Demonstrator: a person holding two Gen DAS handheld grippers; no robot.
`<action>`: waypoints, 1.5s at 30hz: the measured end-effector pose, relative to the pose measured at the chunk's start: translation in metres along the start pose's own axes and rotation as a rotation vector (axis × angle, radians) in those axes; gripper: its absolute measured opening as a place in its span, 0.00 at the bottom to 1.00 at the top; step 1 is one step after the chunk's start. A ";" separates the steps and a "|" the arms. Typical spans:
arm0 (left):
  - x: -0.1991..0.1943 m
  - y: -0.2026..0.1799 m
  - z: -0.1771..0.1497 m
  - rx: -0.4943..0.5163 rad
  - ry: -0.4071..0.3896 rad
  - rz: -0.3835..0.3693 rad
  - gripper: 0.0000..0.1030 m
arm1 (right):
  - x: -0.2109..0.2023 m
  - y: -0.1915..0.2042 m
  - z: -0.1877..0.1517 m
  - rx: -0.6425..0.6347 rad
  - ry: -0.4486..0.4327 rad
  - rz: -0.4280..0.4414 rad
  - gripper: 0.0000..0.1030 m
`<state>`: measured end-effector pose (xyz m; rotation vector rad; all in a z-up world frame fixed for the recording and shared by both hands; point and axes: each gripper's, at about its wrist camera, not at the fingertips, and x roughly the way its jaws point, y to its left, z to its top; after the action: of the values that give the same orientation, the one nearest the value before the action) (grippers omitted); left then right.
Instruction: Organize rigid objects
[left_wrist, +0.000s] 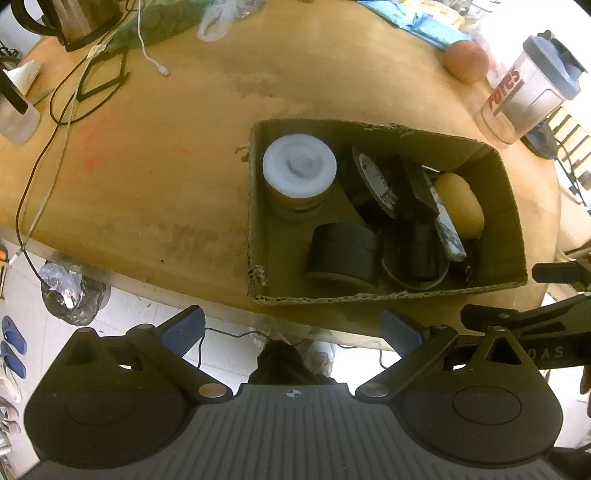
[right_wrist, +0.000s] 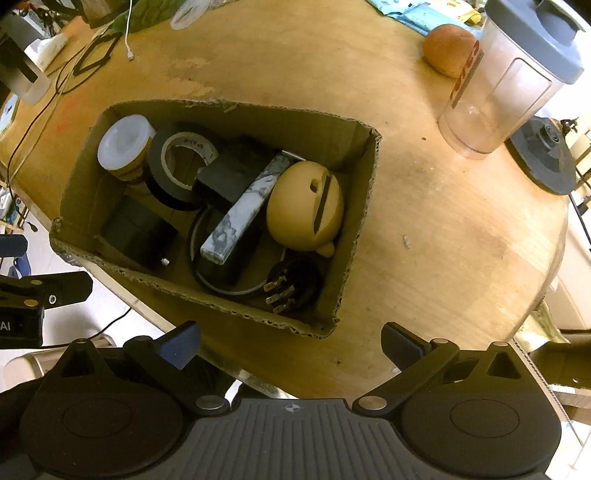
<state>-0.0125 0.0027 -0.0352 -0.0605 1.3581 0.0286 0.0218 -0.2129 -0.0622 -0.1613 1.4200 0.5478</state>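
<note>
While both tools hang above the near edge of the wooden table, the left gripper has its blue-padded fingers spread wide with nothing between them, and the right gripper is likewise spread and empty. Ahead of both sits an open cardboard box on the tabletop, close to the table's near edge, and the rigid objects are all inside it. At the box's far left corner stands a jar with a white lid, upright. Just beside it a roll of black tape leans on edge against a dark block. A marbled grey-and-white bar lies tilted across the middle, its lower end over a black ring. A yellow rounded object with a slot rests against the box's right wall. A black cylinder lies near the front wall, and a dark part with metal prongs sits in the front right corner; what it is I cannot tell. Outside the box, well apart, a clear shaker bottle with a grey lid stands beside a round orange-brown fruit.
</note>
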 end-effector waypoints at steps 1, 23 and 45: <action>-0.001 -0.001 0.000 0.002 -0.002 -0.001 1.00 | 0.000 0.000 0.000 0.003 -0.004 0.000 1.00; -0.006 -0.003 -0.001 0.000 -0.033 0.005 1.00 | -0.005 -0.003 -0.001 0.017 -0.020 0.003 1.00; -0.008 -0.003 0.000 0.000 -0.045 0.030 1.00 | -0.005 0.000 0.000 -0.002 -0.022 0.010 1.00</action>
<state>-0.0137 -0.0007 -0.0276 -0.0387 1.3141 0.0550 0.0214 -0.2144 -0.0577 -0.1496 1.3996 0.5576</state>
